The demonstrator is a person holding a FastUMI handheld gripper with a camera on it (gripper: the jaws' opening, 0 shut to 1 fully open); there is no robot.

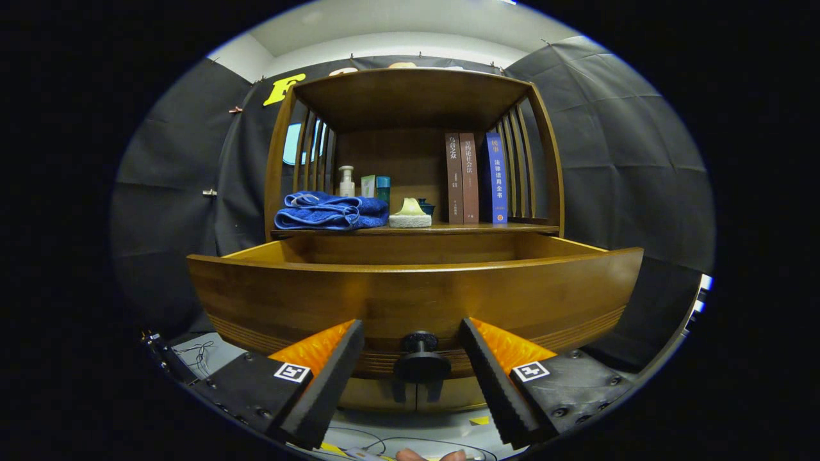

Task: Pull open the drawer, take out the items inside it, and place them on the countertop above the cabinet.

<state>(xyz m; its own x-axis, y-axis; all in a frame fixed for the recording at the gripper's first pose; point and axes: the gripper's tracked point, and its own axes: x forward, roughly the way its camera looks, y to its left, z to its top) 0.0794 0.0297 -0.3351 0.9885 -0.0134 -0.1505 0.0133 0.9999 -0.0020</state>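
The wooden drawer [410, 294] stands pulled out toward me, its curved front panel wide across the view. Its inside is hidden behind the front panel. A black round knob [421, 360] sticks out of the panel's lower middle. My gripper [411, 349] is open, its two black ribbed fingers [333, 374] either side of the knob with a gap to each, touching nothing. The countertop [448, 227] above the drawer carries several items.
On the countertop lie a folded blue towel [332, 211], a white pump bottle [346, 181], small boxes [375, 187], a pale sponge-like block [410, 214] and three upright books [476, 178]. A wooden shelf roof [410, 96] with slatted sides covers it. Cables [198, 353] lie on the floor.
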